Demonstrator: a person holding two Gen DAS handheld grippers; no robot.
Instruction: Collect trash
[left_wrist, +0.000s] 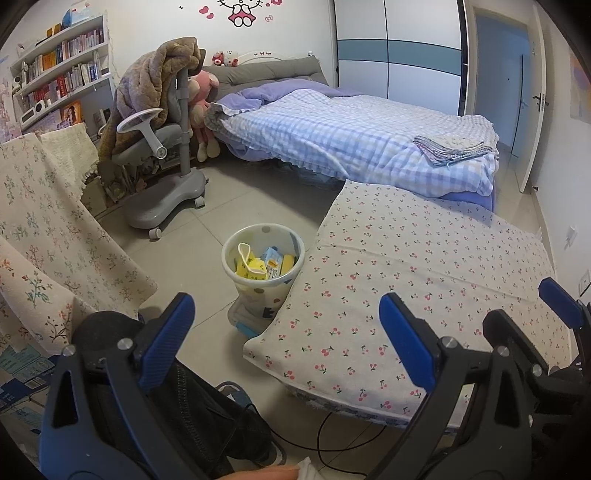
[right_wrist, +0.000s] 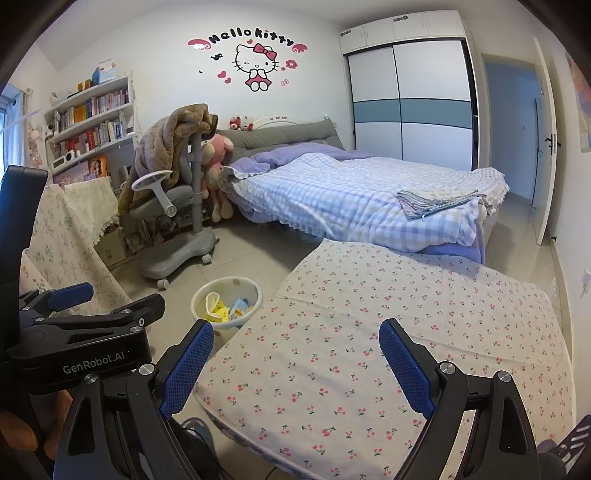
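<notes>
A white polka-dot trash bin (left_wrist: 258, 295) (right_wrist: 255, 291) stands on the tiled floor against the left edge of a table covered in cherry-print cloth (left_wrist: 406, 258) (right_wrist: 369, 314). Yellow wrappers (left_wrist: 251, 267) (right_wrist: 218, 308) and a blue packet (left_wrist: 271, 254) lie inside it. My left gripper (left_wrist: 288, 314) (right_wrist: 114, 297) hovers open and empty, nearer than the bin, over the floor and the table corner. To its right, my right gripper (right_wrist: 295, 332) (left_wrist: 524, 306) is open and empty above the near part of the cloth. No loose trash shows on the cloth.
A grey wheeled chair (left_wrist: 166, 177) draped with a brown blanket stands behind the bin. A bed (left_wrist: 351, 140) fills the back, with a wardrobe and an open door (left_wrist: 532, 110) at right. Floral cloth (left_wrist: 44, 229) covers furniture at left. A black cable (left_wrist: 325, 435) crosses the floor by a person's shoe.
</notes>
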